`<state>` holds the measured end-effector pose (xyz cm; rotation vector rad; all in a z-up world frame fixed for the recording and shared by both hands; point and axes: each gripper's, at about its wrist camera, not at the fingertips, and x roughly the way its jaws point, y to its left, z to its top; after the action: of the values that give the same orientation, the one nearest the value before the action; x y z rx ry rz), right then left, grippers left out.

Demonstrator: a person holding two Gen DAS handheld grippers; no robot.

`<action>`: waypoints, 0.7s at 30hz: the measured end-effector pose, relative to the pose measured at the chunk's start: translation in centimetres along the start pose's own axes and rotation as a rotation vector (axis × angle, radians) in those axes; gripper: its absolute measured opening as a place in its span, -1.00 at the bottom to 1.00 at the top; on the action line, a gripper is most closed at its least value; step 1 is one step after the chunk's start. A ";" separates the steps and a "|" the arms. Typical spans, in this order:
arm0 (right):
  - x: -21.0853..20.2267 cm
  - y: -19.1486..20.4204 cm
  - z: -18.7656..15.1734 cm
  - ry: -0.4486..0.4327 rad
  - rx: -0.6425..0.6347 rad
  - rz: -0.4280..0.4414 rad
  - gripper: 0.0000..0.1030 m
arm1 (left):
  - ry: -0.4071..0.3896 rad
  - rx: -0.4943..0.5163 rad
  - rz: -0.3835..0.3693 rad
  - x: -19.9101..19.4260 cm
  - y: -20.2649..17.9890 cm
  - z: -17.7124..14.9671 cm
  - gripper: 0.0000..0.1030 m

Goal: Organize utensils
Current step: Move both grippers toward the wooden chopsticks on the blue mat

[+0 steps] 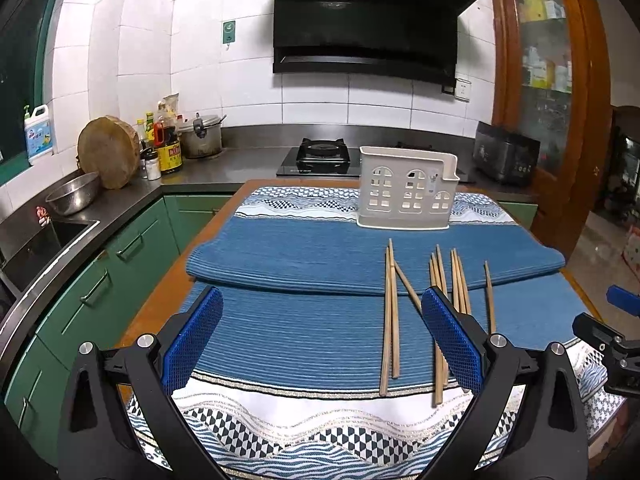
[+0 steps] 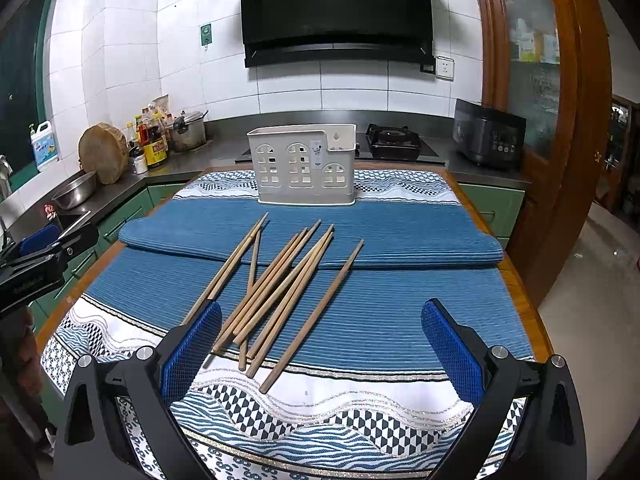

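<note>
Both tongs are held wide apart and nothing is gripped between them. The left gripper (image 1: 322, 336) is held above the near part of the blue cloth (image 1: 280, 328), its blue mesh pads (image 1: 452, 340) spread fully, and its right-hand pad is seen in front of several of the chopsticks (image 1: 390, 320). The right gripper (image 2: 322, 340) is likewise spread, its left-hand pad (image 2: 192, 352) overlapping the near ends of the chopsticks (image 2: 280, 292) in its view.

The chopsticks are shown as plain, light-brown wooden sticks, slender and tapered toward their far tips. They are laid loose on the ribbed blue cloth (image 2: 400, 312), fanned and partly crossed over one another, with one stick lying slightly apart on the right. Their thicker ends are seen to reach the white patterned border of the cloth.

Beyond them, an off-white plastic utensil holder (image 2: 306, 164) is stood upright at the far end of the cloth; its front is pierced with arched, window-like openings. Its inside is not shown.
</note>
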<state>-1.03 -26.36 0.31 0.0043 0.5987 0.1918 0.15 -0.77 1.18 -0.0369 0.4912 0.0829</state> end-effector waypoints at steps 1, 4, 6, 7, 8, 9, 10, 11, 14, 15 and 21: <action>0.0 0.0 -0.1 0.000 0.000 0.002 0.88 | -0.001 0.000 0.002 0.0 0.0 0.0 0.91; 0.1 0.1 -0.1 0.002 -0.001 0.005 0.88 | -0.003 0.001 0.003 0.0 0.1 0.0 0.91; 0.2 0.2 -0.1 0.005 0.002 0.006 0.88 | -0.003 -0.001 0.006 0.1 0.1 -0.1 0.91; 0.3 0.1 0.0 0.007 0.003 0.008 0.88 | -0.002 -0.002 0.007 0.1 0.1 -0.1 0.91; 0.5 0.1 0.0 0.008 0.003 0.009 0.88 | -0.001 -0.005 0.008 0.1 0.2 -0.1 0.91; 0.5 0.1 -0.1 0.008 0.003 0.008 0.88 | -0.001 -0.007 0.008 0.1 0.2 -0.2 0.91; 0.5 0.1 -0.1 0.008 0.003 0.007 0.88 | -0.002 -0.008 0.008 0.1 0.3 -0.2 0.91; 0.5 0.2 -0.1 0.007 0.004 0.008 0.88 | -0.002 -0.009 0.008 0.1 0.3 -0.2 0.91; 0.5 0.3 -0.1 0.009 0.006 0.012 0.88 | -0.004 -0.008 0.009 0.2 0.3 -0.2 0.91; 0.6 0.2 -0.1 0.010 0.006 0.014 0.88 | -0.004 -0.009 0.009 0.2 0.3 -0.3 0.91; 0.8 0.4 -0.1 0.014 0.000 0.014 0.88 | -0.002 -0.013 0.010 0.3 0.4 -0.5 0.91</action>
<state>-0.51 -25.83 -0.20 0.0067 0.6130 0.2053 0.14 -0.42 0.61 -0.0467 0.4887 0.0954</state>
